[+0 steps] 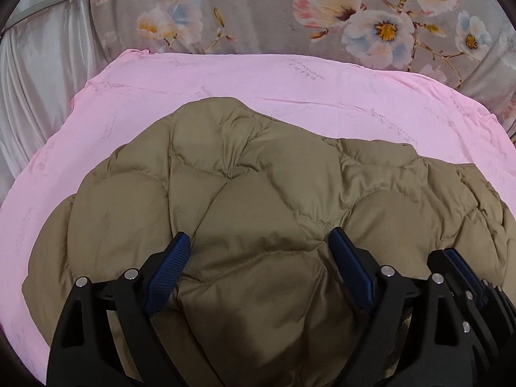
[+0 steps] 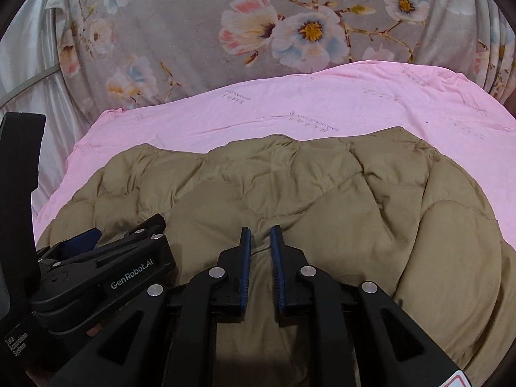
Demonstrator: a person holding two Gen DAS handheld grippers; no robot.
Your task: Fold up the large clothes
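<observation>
A khaki quilted puffer jacket (image 1: 258, 193) lies bunched on a pink sheet (image 1: 225, 80); it also fills the right wrist view (image 2: 322, 193). My left gripper (image 1: 259, 242) is open, its blue fingers spread wide and resting on the jacket's near part. My right gripper (image 2: 261, 235) has its jaws nearly together, pinching a ridge of jacket fabric between the pads. The right gripper shows at the lower right of the left wrist view (image 1: 458, 274), and the left gripper shows at the lower left of the right wrist view (image 2: 106, 258). The two grippers sit side by side.
The pink sheet (image 2: 322, 106) covers a bed. Behind it hangs a grey floral cloth (image 1: 258, 6), which also shows in the right wrist view (image 2: 193, 32). A shiny white curtain (image 1: 38, 64) hangs at the left.
</observation>
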